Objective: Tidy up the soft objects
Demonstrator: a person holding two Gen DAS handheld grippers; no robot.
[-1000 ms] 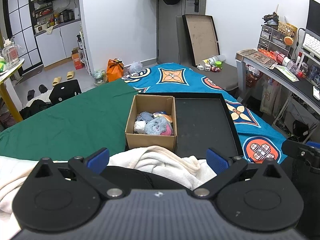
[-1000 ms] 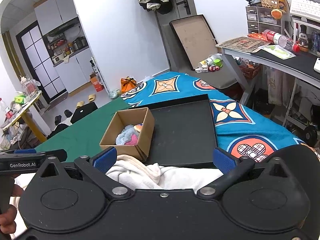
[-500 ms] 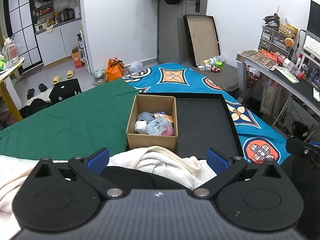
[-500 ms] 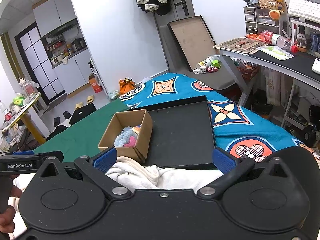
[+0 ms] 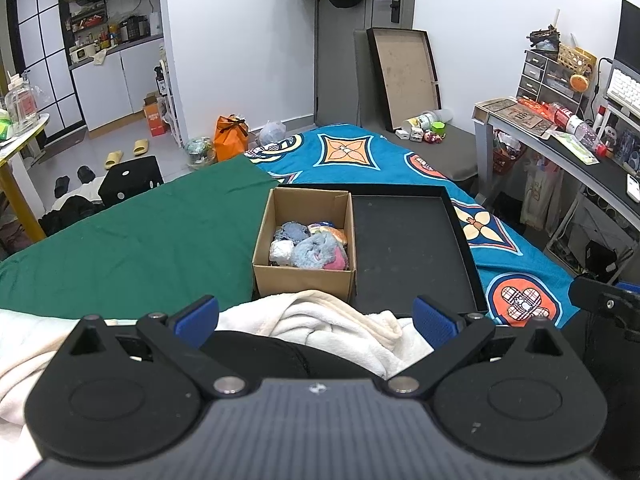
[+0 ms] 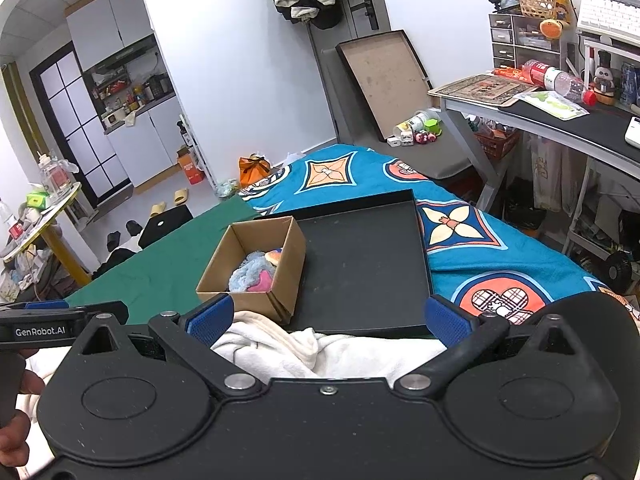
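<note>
A brown cardboard box sits on the bed and holds several soft bundles: blue, white, pink and orange. It also shows in the right wrist view. A shallow black tray lies right beside it, nothing in it; the right wrist view shows it too. A cream fleece blanket lies bunched in front of both. My left gripper is open above the blanket. My right gripper is open above the blanket too.
The bed has a green sheet on the left and a blue patterned cover on the right. A desk with clutter stands at the right. Slippers and bags lie on the floor beyond the bed.
Both grippers have stayed open. The views have shifted only slightly; the box, tray and blanket have not moved.
</note>
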